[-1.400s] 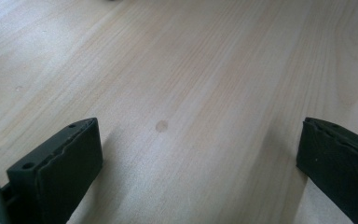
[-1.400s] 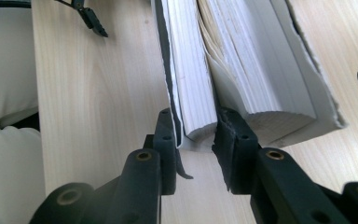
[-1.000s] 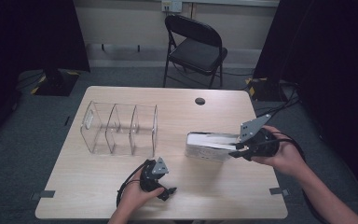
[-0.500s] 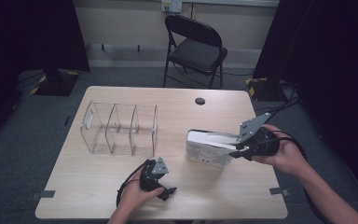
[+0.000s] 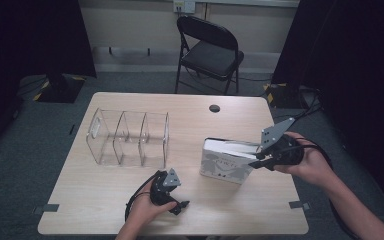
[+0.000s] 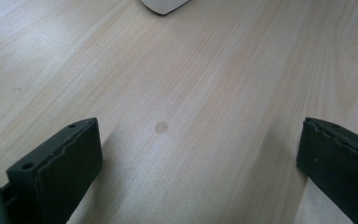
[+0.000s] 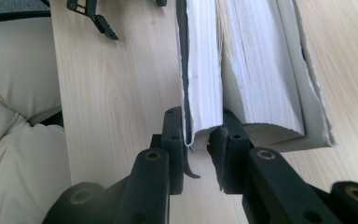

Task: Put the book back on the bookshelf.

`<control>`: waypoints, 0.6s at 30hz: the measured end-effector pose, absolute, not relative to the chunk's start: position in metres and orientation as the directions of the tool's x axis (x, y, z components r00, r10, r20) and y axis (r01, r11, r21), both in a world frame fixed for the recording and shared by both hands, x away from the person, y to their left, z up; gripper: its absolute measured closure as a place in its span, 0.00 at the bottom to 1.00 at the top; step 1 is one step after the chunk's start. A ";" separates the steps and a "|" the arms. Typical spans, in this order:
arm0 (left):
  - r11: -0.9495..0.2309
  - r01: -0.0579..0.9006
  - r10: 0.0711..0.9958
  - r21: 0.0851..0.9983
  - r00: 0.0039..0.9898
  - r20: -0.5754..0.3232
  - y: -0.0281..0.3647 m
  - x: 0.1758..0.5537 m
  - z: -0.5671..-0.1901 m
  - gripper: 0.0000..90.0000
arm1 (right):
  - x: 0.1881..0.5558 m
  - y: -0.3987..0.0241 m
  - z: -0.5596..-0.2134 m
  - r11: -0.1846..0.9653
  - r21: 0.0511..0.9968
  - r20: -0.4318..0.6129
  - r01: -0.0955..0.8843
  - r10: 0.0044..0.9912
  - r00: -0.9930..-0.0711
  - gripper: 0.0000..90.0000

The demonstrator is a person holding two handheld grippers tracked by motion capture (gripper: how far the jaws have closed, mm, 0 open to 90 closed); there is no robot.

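Right gripper [image 5: 258, 159]: held in the person's right hand [image 5: 307, 162] at centre right of the high view, forearm entering from the lower right corner, tool pointing toward frame left; jaws clamped on a front section of pages and cover of the book [image 5: 227, 160], as the right gripper view shows, the pads pressing a wad of page edges. Left gripper [image 5: 180, 204]: in the left hand [image 5: 147, 210] at lower centre of the high view, resting low on the table [image 5: 260, 210]; jaws wide apart over bare wood in the left gripper view, nothing between them. Change from the earlier pictures: the book lay flat a second ago and now stands raised on its edge, cover facing the camera; the left hand has kept its place. Book: thick, pale grey-white cover with dark print, white ribbed page block, fanned into two wads; it sits right of centre on the table. Organiser [image 5: 130, 137]: clear rigid plastic, three compartments, rounded dividers, left of centre. Table: light wood-grain laminate, smooth, rectangular.
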State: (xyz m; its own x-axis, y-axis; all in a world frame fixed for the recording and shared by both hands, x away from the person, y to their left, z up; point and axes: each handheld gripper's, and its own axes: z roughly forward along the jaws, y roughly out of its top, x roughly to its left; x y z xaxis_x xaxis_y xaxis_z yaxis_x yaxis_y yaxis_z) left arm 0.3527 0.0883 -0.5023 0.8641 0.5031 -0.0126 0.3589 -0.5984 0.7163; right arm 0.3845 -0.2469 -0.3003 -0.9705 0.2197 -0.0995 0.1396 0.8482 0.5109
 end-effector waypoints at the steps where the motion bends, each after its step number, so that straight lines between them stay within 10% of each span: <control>1: -0.598 0.359 0.503 0.717 0.864 -0.013 0.088 0.353 -0.502 0.00 | 0.386 -0.247 -0.300 0.846 0.515 -0.095 0.139 0.217 -0.971 0.85; 18: -0.603 0.369 0.514 0.707 0.858 -0.010 0.085 0.355 -0.501 0.00 | 0.400 -0.253 -0.301 0.825 0.529 -0.042 0.198 0.259 -0.965 0.85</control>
